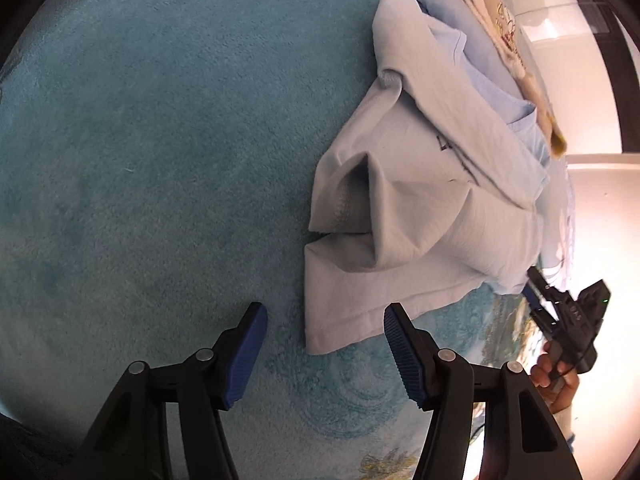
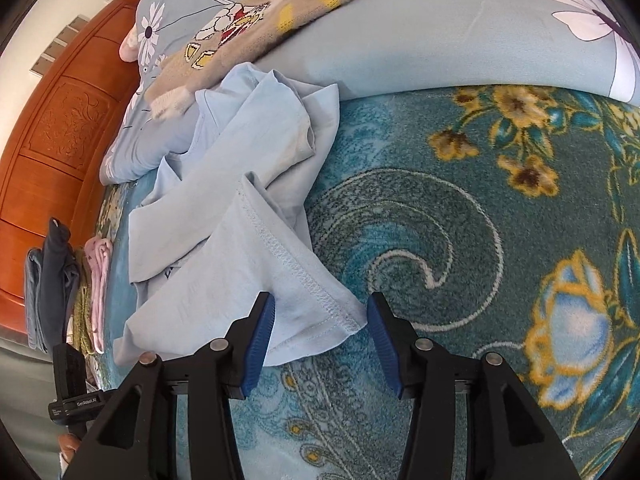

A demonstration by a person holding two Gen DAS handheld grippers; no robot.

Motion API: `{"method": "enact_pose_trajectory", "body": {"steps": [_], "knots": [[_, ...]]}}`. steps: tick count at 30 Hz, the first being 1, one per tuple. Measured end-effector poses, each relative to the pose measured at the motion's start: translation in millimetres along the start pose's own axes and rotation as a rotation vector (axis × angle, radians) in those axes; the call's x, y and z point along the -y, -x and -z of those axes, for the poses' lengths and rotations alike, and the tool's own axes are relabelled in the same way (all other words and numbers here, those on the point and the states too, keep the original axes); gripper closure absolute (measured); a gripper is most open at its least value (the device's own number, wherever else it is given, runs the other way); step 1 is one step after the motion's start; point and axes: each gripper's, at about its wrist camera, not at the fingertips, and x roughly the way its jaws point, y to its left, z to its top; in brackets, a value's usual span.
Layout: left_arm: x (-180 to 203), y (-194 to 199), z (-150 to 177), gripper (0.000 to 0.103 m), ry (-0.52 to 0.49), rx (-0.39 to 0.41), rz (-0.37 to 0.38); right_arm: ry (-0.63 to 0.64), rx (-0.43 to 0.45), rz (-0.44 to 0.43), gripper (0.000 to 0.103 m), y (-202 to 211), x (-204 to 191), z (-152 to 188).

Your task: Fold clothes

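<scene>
Crumpling pale-blue cotton shirt (image 2: 224, 216) on plush teal blanket (image 2: 440, 208); stitched hem

Both wrist views look steeply down, close over the same crumpled shirt (image 1: 420, 184) from opposite sides.

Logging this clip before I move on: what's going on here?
A person with handheld tongs in each hand is starting on a crumpled light blue T-shirt lying on a teal floral blanket. The right tongs straddle its stitched hem corner, pads not pressing. The left tongs hang open by the shirt's other edge. A knitted sweater waits behind; folded clothes are stacked aside.
</scene>
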Motion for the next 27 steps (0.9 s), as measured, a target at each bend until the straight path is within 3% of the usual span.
{"method": "enact_pose_trajectory", "body": {"steps": [2, 9, 19, 20, 21, 22, 24, 27], "knots": [[-2.7, -1.1, -1.2, 0.042, 0.02, -0.009, 0.029, -0.005, 0.009, -0.004, 0.053, -1.5, 0.1, -3.3], [5.0, -3.8, 3.2, 0.056, 0.001, -0.014, 0.011, -0.028, 0.066, 0.013, 0.053, 2.5, 2.9, -17.3], [0.1, -4.8, 5.7, 0.061, 0.085, -0.02, 0.093, -0.055, -0.017, -0.06, 0.054, -5.2, -4.7, -1.4], [-1.1, -5.5, 6.2, 0.065, 0.099, -0.021, 0.102, -0.065, -0.018, -0.072, 0.055, -3.2, -3.8, 2.0], [-2.2, -5.9, 6.9, 0.077, 0.109, -0.019, 0.096, -0.075, -0.016, -0.084, 0.061, -0.7, -3.2, 5.6], [-3.3, -6.4, 7.7, 0.083, 0.118, -0.017, 0.091, -0.084, -0.018, -0.092, 0.066, 1.9, -2.4, 9.1], [-5.4, -7.2, 9.1, 0.092, 0.138, -0.013, 0.08, -0.096, -0.026, -0.097, 0.089, 6.2, -1.5, 15.4], [-4.2, 0.9, 10.6, 0.099, 0.136, 0.021, 0.073, -0.095, -0.042, -0.094, 0.094, 11.9, -5.2, 23.1]]}}
